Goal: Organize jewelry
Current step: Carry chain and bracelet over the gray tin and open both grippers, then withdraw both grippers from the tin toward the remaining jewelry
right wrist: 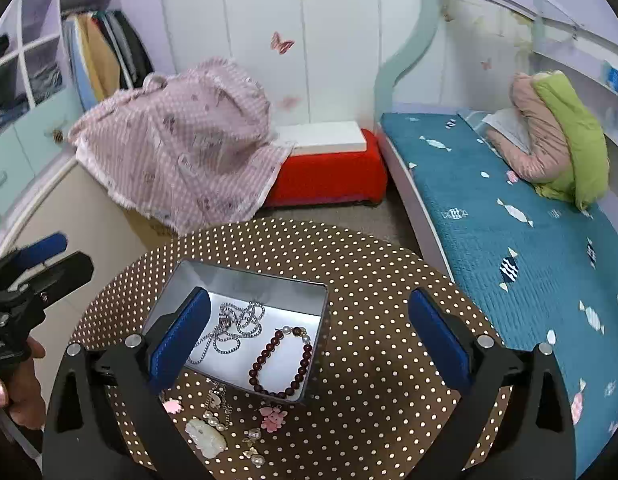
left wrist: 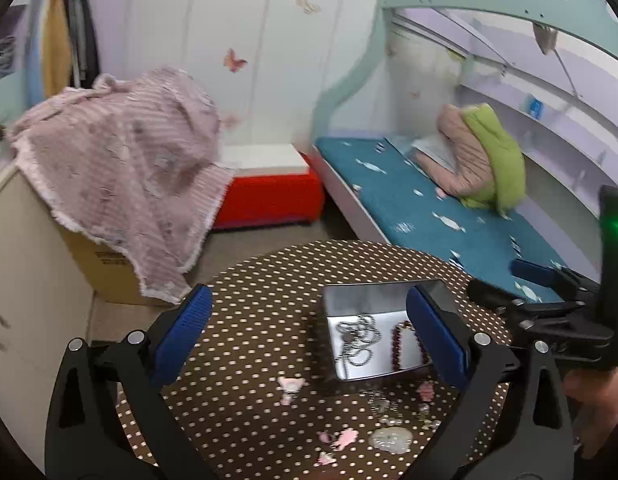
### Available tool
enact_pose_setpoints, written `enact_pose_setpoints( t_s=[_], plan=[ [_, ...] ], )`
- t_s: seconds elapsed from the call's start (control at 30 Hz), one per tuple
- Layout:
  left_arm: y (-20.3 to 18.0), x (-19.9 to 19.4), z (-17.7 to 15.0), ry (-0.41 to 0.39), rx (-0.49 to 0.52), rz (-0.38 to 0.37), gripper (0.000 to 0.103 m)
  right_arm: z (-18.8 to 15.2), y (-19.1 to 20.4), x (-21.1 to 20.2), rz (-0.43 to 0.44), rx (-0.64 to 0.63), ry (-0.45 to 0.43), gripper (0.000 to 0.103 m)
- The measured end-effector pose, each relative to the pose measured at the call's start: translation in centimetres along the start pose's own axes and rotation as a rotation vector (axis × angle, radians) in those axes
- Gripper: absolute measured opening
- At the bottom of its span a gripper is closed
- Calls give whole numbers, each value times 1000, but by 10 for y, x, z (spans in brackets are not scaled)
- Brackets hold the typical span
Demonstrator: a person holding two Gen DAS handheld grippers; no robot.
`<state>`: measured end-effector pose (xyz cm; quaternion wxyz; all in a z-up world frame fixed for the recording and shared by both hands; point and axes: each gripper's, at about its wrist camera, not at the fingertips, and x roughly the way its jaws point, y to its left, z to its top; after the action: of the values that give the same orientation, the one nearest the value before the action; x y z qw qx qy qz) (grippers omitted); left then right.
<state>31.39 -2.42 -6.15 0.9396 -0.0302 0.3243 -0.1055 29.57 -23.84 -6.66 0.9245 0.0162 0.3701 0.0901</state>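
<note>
An open metal tin (right wrist: 253, 280) (left wrist: 329, 300) stands on a round table with a brown polka-dot cloth (right wrist: 369, 280) (left wrist: 249, 360). Inside lie a silver chain (right wrist: 233, 328) (left wrist: 359, 338) and a dark red bead bracelet (right wrist: 285, 360) (left wrist: 407, 342). In front of the tin lie loose pieces: a white carved pendant (right wrist: 205, 436) (left wrist: 391, 440), pearl earrings (right wrist: 253, 446), pink charms (right wrist: 273, 418) (left wrist: 291, 388). My left gripper (left wrist: 309, 336) is open and empty above the table. My right gripper (right wrist: 309, 340) is open and empty over the tin's near edge.
A bed with a teal cover (right wrist: 509, 220) runs along the right. A red bench (right wrist: 329, 176) stands behind the table. A pink blanket (right wrist: 181, 140) drapes over a cardboard box at the left. A cream cabinet (left wrist: 25, 272) stands at the left.
</note>
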Motion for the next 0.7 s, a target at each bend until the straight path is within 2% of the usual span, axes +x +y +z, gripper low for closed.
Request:
enact_pose_setpoints(
  t_s=[0.27, 0.47, 0.7],
  plan=[
    [8, -32, -9, -71, -6, 94, 98, -5, -2, -35, -10, 51, -82, 95],
    [14, -54, -15, -97, -12, 119, 98, -16, -3, -62, -10, 76, -127, 95],
    [15, -72, -38, -103, 8, 141, 98, -41, -6, -87, -16, 103, -147, 95]
  ],
)
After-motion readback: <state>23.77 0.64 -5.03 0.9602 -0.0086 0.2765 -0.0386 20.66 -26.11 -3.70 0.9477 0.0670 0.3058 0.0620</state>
